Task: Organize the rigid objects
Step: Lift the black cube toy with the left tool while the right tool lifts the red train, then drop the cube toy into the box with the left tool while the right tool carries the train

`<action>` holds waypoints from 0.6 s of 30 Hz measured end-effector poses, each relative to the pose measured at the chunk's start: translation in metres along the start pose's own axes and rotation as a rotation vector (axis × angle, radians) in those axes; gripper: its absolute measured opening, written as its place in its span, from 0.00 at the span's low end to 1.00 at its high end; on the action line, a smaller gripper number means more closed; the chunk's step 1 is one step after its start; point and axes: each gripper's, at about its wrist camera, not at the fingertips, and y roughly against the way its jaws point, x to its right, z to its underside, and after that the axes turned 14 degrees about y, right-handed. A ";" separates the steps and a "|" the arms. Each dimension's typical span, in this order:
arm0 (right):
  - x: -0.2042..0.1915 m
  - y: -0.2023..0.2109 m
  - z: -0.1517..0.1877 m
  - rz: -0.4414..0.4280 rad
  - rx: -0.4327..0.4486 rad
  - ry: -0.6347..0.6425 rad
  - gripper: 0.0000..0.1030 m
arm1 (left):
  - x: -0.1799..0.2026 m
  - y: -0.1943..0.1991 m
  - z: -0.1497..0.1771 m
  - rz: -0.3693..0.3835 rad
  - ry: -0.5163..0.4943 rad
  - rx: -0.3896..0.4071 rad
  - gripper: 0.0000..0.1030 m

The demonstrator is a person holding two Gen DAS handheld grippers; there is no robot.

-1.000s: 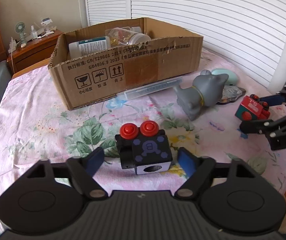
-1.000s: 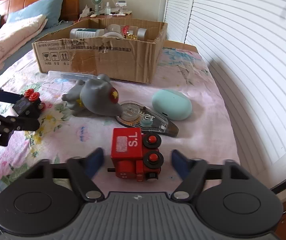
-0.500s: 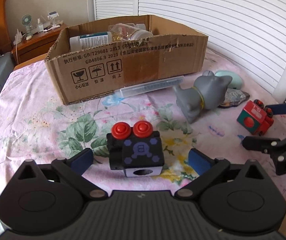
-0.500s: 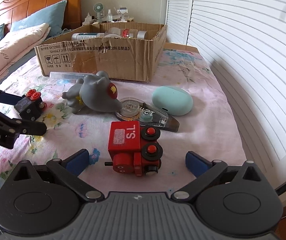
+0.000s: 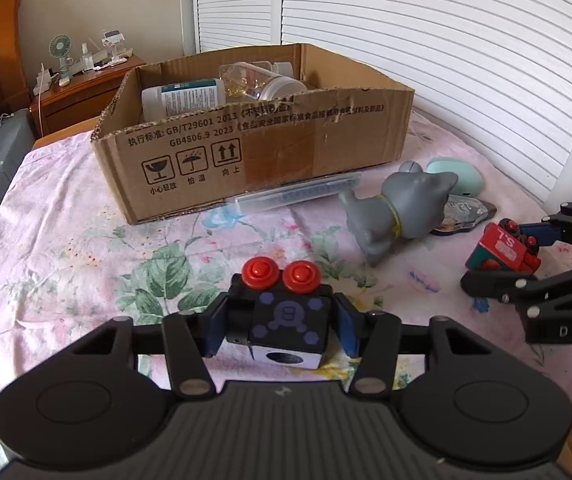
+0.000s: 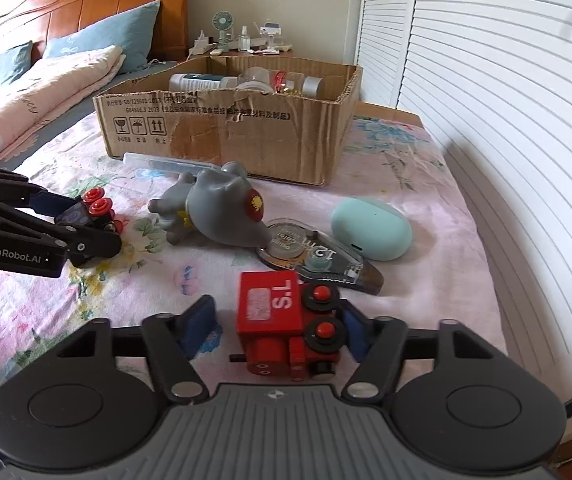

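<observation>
A black toy train block (image 5: 286, 320) with two red wheels on top sits on the flowered bedspread, and my left gripper (image 5: 280, 328) is shut on it, a blue pad against each side. My right gripper (image 6: 276, 328) is closing around a red toy train (image 6: 270, 308) marked "S.L". Its right pad reaches the train's wheels, while a gap shows at the left pad. The left wrist view has the red train (image 5: 501, 246) between the right gripper's fingers at the right edge. An open cardboard box (image 5: 254, 152) holding bottles and jars stands behind.
A grey cat figure (image 6: 222, 208) lies on its side between the two trains. A correction tape (image 6: 313, 256) and a mint oval case (image 6: 369, 232) lie beside it. A clear long case (image 5: 297, 196) rests against the box front. The bed's edge runs near the shutter wall.
Both grippers' jaws spread wide half a second ago and have since come in. The left pads now clamp the black train. The right pads have narrowed around the red train.
</observation>
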 end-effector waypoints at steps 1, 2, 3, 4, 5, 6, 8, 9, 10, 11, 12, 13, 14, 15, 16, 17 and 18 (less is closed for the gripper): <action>0.000 0.001 0.000 0.002 -0.003 -0.001 0.55 | 0.000 0.000 0.000 0.000 -0.005 -0.002 0.51; 0.001 0.002 -0.001 0.004 -0.006 -0.001 0.53 | 0.000 0.000 -0.001 0.001 -0.010 -0.005 0.51; 0.001 0.002 -0.002 0.004 -0.011 -0.001 0.53 | 0.000 0.000 -0.001 0.002 -0.016 -0.008 0.51; 0.001 0.002 -0.002 0.005 -0.018 0.000 0.53 | -0.001 0.000 -0.002 0.003 -0.021 -0.012 0.51; 0.001 0.003 -0.003 0.007 -0.022 0.003 0.53 | -0.001 0.000 -0.003 0.004 -0.027 -0.017 0.51; 0.001 0.003 -0.003 0.010 -0.025 0.010 0.53 | -0.001 0.001 -0.003 0.005 -0.033 -0.021 0.51; 0.002 0.005 -0.005 0.009 -0.033 0.023 0.53 | -0.002 0.002 -0.005 0.008 -0.048 -0.027 0.51; 0.002 0.006 -0.006 0.007 -0.035 0.028 0.53 | -0.003 0.003 -0.006 0.010 -0.057 -0.031 0.51; 0.002 0.008 -0.007 0.005 -0.035 0.033 0.53 | -0.003 0.005 -0.007 0.009 -0.066 -0.033 0.51; 0.002 0.009 -0.008 0.004 -0.037 0.039 0.53 | -0.004 0.007 -0.008 0.010 -0.075 -0.035 0.51; 0.002 0.011 -0.010 0.003 -0.038 0.047 0.53 | -0.005 0.010 -0.010 0.015 -0.084 -0.037 0.51; 0.003 0.014 -0.012 0.001 -0.037 0.056 0.53 | -0.005 0.012 -0.012 0.018 -0.092 -0.039 0.51; 0.003 0.016 -0.014 -0.001 -0.038 0.064 0.53 | -0.006 0.015 -0.015 0.022 -0.100 -0.042 0.51; 0.004 0.018 -0.017 -0.006 -0.038 0.071 0.53 | -0.007 0.018 -0.018 0.027 -0.108 -0.044 0.51; 0.004 0.021 -0.019 -0.013 -0.036 0.081 0.53 | -0.007 0.021 -0.021 0.031 -0.116 -0.045 0.51; 0.005 0.023 -0.022 -0.017 -0.033 0.089 0.53 | -0.007 0.024 -0.025 0.035 -0.126 -0.045 0.51; 0.005 0.026 -0.025 -0.022 -0.030 0.097 0.53 | -0.007 0.028 -0.029 0.039 -0.138 -0.042 0.51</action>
